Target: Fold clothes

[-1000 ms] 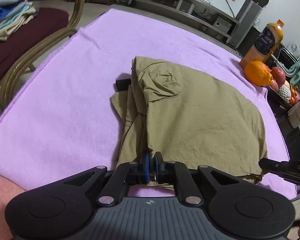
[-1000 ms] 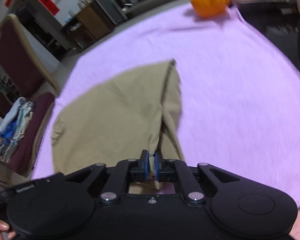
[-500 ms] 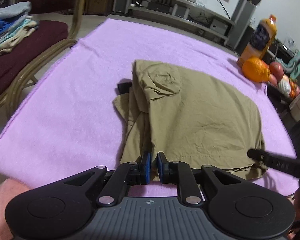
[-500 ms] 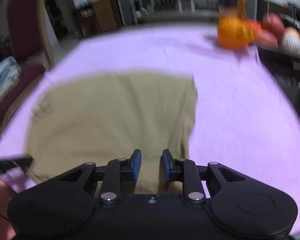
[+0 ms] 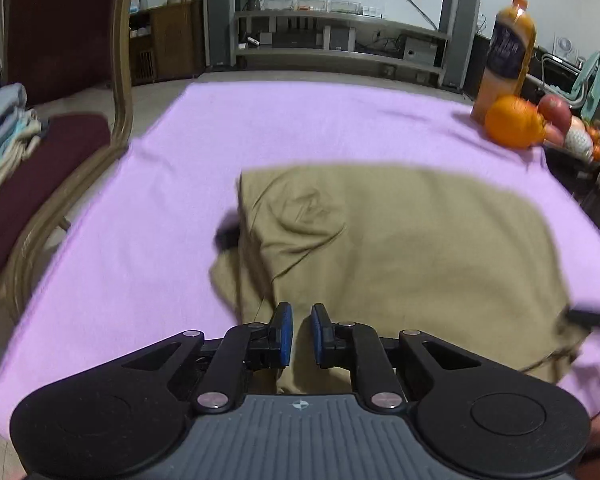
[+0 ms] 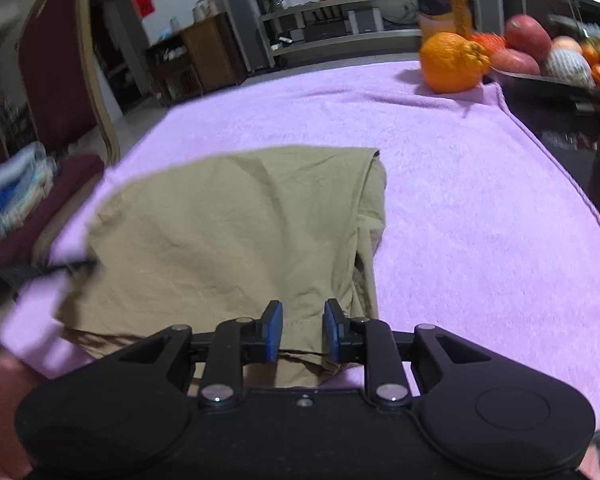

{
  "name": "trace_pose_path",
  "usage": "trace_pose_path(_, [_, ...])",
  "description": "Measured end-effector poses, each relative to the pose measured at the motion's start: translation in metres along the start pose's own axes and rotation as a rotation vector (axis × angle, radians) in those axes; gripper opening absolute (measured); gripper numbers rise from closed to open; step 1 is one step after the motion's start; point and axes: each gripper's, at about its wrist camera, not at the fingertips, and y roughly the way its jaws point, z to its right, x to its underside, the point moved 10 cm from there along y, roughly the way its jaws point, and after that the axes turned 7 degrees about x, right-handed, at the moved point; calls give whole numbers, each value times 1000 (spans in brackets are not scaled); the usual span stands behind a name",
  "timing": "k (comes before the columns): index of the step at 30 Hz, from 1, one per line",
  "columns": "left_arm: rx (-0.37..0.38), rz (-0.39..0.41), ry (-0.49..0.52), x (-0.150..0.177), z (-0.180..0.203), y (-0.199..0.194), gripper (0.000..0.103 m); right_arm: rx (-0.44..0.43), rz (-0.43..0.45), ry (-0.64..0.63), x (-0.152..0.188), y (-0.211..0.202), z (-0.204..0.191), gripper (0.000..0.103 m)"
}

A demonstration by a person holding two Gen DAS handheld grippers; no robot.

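A folded khaki garment (image 5: 400, 248) lies on the purple towel (image 5: 148, 216) that covers the table; it also shows in the right wrist view (image 6: 228, 232). My left gripper (image 5: 299, 330) is open and empty, just above the garment's near left edge. My right gripper (image 6: 302, 330) is open and empty above the garment's near right corner. A blurred dark finger of the right gripper shows at the right edge of the left wrist view (image 5: 592, 316). A small black part (image 5: 226, 234) sticks out at the garment's left side.
A juice bottle (image 5: 504, 60), an orange (image 5: 512, 122) and a fruit tray (image 6: 540, 60) stand at the far right of the table. A maroon chair (image 5: 40, 152) with a stack of folded clothes (image 5: 4, 140) stands to the left.
Both grippers have opened and let go of the garment's near edge. Both have lifted and pulled back, and the garment now lies flat, folded.
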Motion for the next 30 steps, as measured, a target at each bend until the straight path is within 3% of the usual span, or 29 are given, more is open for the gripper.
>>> trace_pose_path(4, [15,8,6,3,-4,-1,17,-57,53,133,-43,-13,5,23])
trace_pose_path(7, [13,18,22,4,-2,-2,16,-128,42,202,-79,2,-11,23])
trace_pose_path(10, [9,24,43,4,0,-2,16,-244,-41,225,-96,41,-46,23])
trace_pose_path(14, [19,28,46,4,0,-3,16,-397,-198,326,-90,113,-81,23])
trace_pose_path(15, [24,28,42,4,0,-3,16,-400,-200,350,-90,128,-81,19])
trace_pose_path(16, [31,28,36,4,-1,-3,16,-390,-189,369,-91,141,-78,6])
trace_pose_path(17, [38,27,31,4,-1,-2,16,-348,-169,365,-94,153,-70,0])
trace_pose_path(21, [51,26,14,4,-1,-3,16,-43,-44,418,-111,161,1,0])
trace_pose_path(23, [54,27,7,4,-2,-3,16,105,44,451,-122,139,38,10])
trace_pose_path(24, [55,28,3,4,-2,-3,16,129,79,468,-125,126,52,13])
trace_pose_path(29, [53,63,-26,-4,-2,-18,15,72,125,451,-118,69,63,17])
trace_pose_path(30, [67,91,-43,-12,-2,-27,14,58,127,419,-116,60,60,23])
